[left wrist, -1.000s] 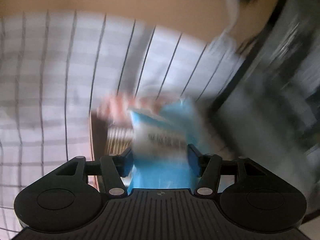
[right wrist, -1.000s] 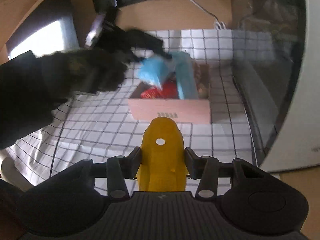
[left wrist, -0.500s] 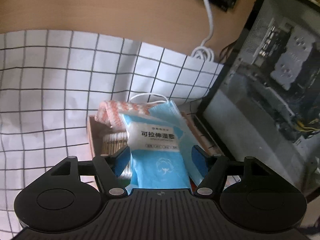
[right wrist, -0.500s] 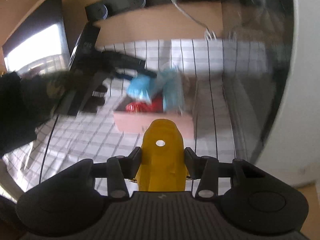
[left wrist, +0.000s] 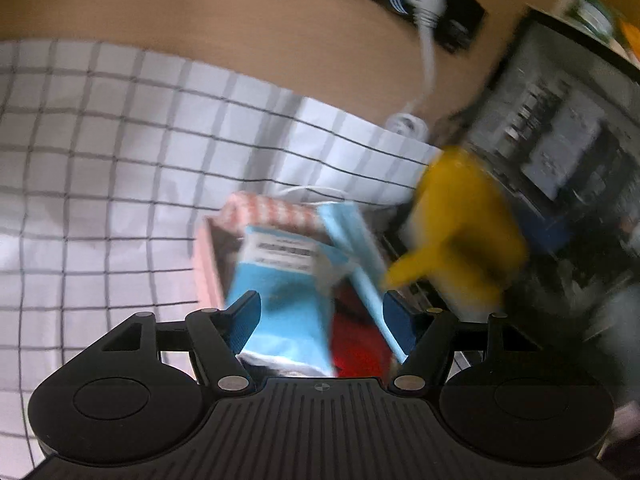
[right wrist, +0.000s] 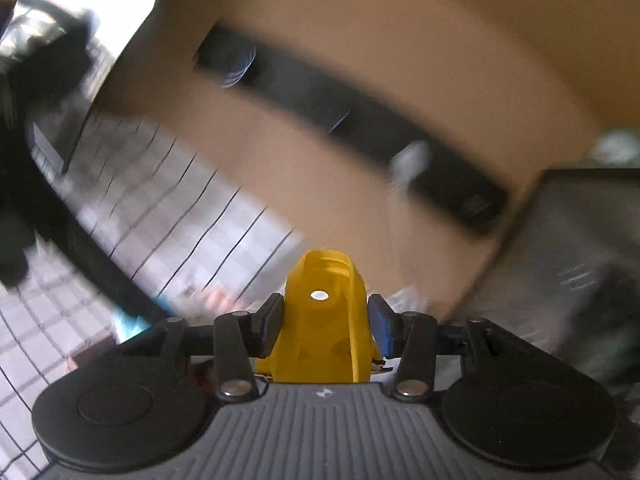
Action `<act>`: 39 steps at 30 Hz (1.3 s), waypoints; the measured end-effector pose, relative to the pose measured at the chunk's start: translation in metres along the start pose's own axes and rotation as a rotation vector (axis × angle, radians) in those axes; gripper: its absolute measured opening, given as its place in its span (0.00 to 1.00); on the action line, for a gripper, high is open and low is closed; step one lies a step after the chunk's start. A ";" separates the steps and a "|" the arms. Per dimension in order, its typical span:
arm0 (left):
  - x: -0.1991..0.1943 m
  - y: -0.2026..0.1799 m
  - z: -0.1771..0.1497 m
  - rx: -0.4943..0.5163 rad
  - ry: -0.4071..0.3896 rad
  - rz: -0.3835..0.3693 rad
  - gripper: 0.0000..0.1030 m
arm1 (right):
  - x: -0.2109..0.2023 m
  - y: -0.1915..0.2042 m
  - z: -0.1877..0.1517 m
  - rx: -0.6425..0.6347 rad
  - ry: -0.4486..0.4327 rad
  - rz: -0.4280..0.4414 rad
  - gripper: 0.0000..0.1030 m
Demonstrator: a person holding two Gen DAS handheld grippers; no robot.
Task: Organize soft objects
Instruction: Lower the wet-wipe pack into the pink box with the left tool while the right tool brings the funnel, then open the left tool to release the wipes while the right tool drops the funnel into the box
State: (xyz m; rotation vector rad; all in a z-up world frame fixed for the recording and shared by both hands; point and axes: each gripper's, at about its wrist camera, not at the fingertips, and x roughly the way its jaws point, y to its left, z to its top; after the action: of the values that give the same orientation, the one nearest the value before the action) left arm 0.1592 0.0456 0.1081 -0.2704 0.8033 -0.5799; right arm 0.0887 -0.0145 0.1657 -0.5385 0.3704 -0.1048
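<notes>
In the left wrist view my left gripper [left wrist: 320, 312] is open just above the pink box [left wrist: 206, 264]. A blue wipes packet [left wrist: 280, 292] stands in the box between the fingers, apart from both pads. A blue face mask [left wrist: 356, 248], a red item [left wrist: 360, 344] and an orange striped cloth [left wrist: 272, 212] are in the box too. My right gripper [right wrist: 324, 320] is shut on a yellow soft toy [right wrist: 320, 328], which also shows, blurred, at the right of the left wrist view [left wrist: 460, 232] beside the box.
A white checked cloth [left wrist: 100, 160] covers the table. A computer case with a glass side [left wrist: 560, 168] stands to the right. A black power strip [right wrist: 360, 120] with a white cable [left wrist: 426, 52] runs along the tan wall. The right view is blurred.
My left gripper has opened and let go of the blue packet, which now stands in the box. My right gripper has swung in close to the box with the yellow toy.
</notes>
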 end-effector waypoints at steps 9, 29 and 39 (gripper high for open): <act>0.012 0.023 -0.005 -0.070 0.059 -0.018 0.71 | 0.036 0.062 -0.045 0.010 0.065 0.235 0.75; 0.017 0.010 -0.010 -0.052 0.080 -0.071 0.70 | 0.028 -0.025 -0.063 0.475 0.281 0.153 0.13; -0.009 0.027 -0.018 -0.076 0.021 -0.099 0.70 | 0.041 -0.042 0.024 0.157 0.289 0.024 0.08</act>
State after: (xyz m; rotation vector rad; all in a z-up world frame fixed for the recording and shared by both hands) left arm 0.1518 0.0725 0.0897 -0.3761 0.8372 -0.6463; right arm 0.1356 -0.0465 0.1931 -0.3630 0.6443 -0.1874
